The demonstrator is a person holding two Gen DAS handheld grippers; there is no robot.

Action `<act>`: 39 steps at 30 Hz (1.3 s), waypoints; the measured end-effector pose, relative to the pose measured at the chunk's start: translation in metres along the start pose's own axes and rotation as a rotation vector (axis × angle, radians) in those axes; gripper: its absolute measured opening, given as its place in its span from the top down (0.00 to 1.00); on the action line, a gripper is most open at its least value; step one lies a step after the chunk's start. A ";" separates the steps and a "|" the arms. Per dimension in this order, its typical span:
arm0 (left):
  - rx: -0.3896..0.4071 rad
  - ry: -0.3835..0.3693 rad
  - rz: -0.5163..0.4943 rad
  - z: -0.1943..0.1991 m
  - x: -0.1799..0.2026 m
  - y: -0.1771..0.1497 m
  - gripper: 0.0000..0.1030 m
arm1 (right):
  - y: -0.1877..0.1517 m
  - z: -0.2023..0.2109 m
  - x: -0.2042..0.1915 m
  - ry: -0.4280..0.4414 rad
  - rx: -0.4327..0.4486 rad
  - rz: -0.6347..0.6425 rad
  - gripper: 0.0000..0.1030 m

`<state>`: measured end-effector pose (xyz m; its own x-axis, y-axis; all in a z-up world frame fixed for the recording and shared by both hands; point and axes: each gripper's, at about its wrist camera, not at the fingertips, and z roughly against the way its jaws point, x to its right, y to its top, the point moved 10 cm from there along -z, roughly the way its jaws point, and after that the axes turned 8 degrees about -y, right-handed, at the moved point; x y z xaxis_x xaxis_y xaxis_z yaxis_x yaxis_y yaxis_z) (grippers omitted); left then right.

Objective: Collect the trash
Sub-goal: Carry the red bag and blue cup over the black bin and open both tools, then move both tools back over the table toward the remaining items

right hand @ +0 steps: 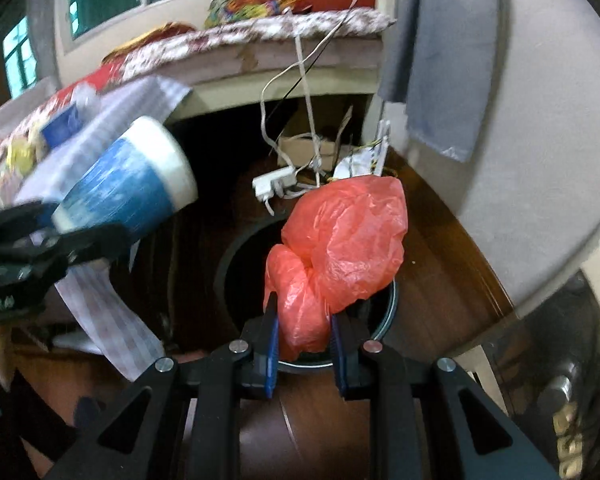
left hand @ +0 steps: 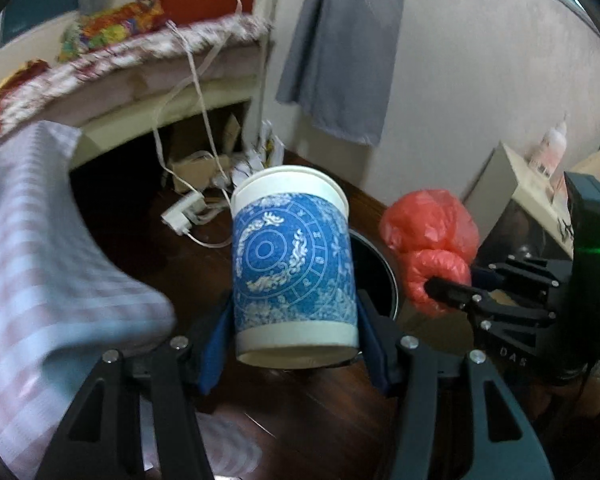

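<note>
Two handheld grippers carry trash toward a dark bin on the wooden floor. The left gripper (left hand: pixel 296 320) has its jaws clamped on the lower sides of a blue-patterned paper cup (left hand: pixel 294 264), centre of the left wrist view, its long axis near upright with the open mouth at the top. The right gripper (right hand: pixel 304 344) has its jaws pinched nearly together on a crumpled red bag (right hand: pixel 336 248), centre of the right wrist view. The bin (right hand: pixel 384 320) lies directly behind and below the bag, its metal rim showing at the bag's lower right; in the left view the bin (left hand: pixel 374 276) sits just right of the cup. The right gripper appears nearer the opening. A checked cloth (left hand: pixel 40 248) hangs at the left.
</note>
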<state>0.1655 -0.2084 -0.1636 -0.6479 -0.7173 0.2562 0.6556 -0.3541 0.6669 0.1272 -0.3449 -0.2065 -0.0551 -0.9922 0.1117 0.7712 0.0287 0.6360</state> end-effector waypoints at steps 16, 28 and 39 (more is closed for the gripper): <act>-0.149 0.017 0.061 -0.070 -0.018 -0.009 0.03 | -0.020 -0.102 0.032 -0.035 -0.153 0.047 0.25; 0.012 0.152 0.047 0.000 -0.015 0.012 0.01 | 0.019 -0.014 0.037 -0.136 -0.039 -0.081 0.08; 0.104 0.221 0.080 0.065 -0.034 0.023 0.01 | 0.053 0.045 0.002 -0.110 0.048 -0.092 0.04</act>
<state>0.1771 -0.1534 -0.1112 -0.4871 -0.8587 0.1595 0.6507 -0.2350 0.7221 0.1394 -0.3403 -0.1380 -0.1958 -0.9716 0.1326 0.7283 -0.0536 0.6831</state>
